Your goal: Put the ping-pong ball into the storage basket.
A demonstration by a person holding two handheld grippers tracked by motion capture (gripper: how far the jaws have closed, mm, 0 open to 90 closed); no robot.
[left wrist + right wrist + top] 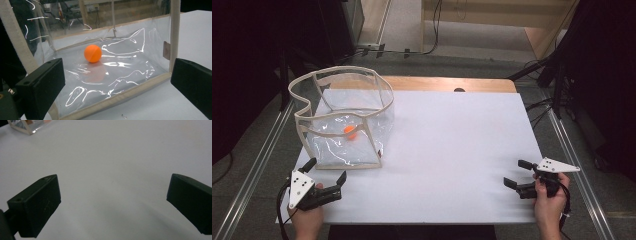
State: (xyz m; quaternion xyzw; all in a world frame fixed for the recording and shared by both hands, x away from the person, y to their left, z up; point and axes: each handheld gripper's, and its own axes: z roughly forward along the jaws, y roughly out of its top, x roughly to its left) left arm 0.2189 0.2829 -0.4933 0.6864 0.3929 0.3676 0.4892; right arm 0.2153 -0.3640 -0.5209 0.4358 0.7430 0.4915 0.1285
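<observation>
Left gripper (326, 174) sits at near-left corner of table, jaws spread wide, holding nothing, pointed at the bag just beyond it. Right gripper (518, 173) at near-right, jaws also spread, empty, over bare white surface, well apart from everything.

White table (452, 150): one, white top, wooden strip along far edge.

Clear bag (343, 120): one, on left half of table, standing open-topped, transparent plastic walls with beige fabric trim (117, 98) on edges and rim. Rim wavy and sagging, so walls judged soft and floppy; plastic glossy, likely slippery between the jaws. Probably light. Best hold is judged to be the fabric trim, at the top rim or a corner seam, not the slick film. Near bottom edge lies between left gripper's jaws in left gripper view, not touched.

Orange ball (92, 53): one, inside the bag on its floor, toward the far side, not touching the walls as far as can be told. Looks like a ping-pong ball: judged light, stiff, smooth, rolls easily. Reachable only from the open top; a pinch across the middle would be needed, gently, or it squirts out.

Count: two grippers, one bag, one ball, one table.
</observation>
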